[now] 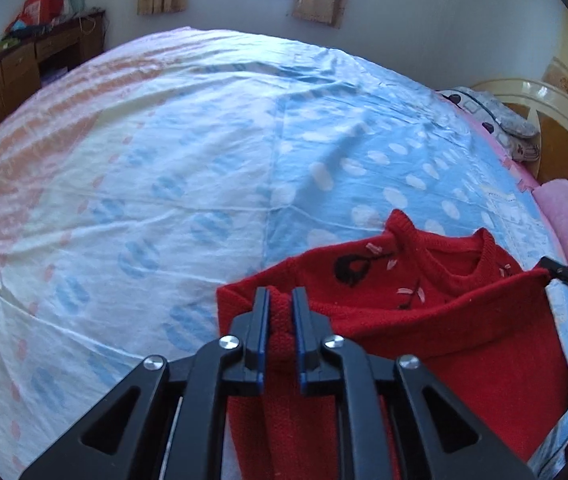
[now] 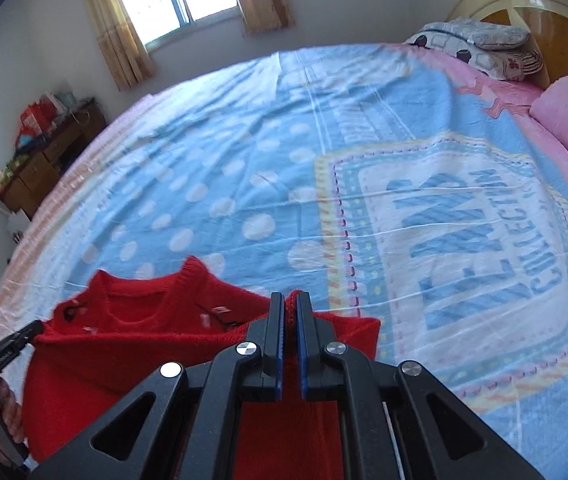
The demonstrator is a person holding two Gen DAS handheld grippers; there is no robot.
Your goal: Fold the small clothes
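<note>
Both tools grip the red knit sweater: left tool clenched on one lower corner, right tool clenched on the other, probably to carry the hem toward the neckline. It lies near the bed's front edge. Beyond, bare sheet stretches to the pillows.

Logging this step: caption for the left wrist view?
Left gripper jaws pinch red knitted sweater over blue polka-dot bedsheet.
</note>
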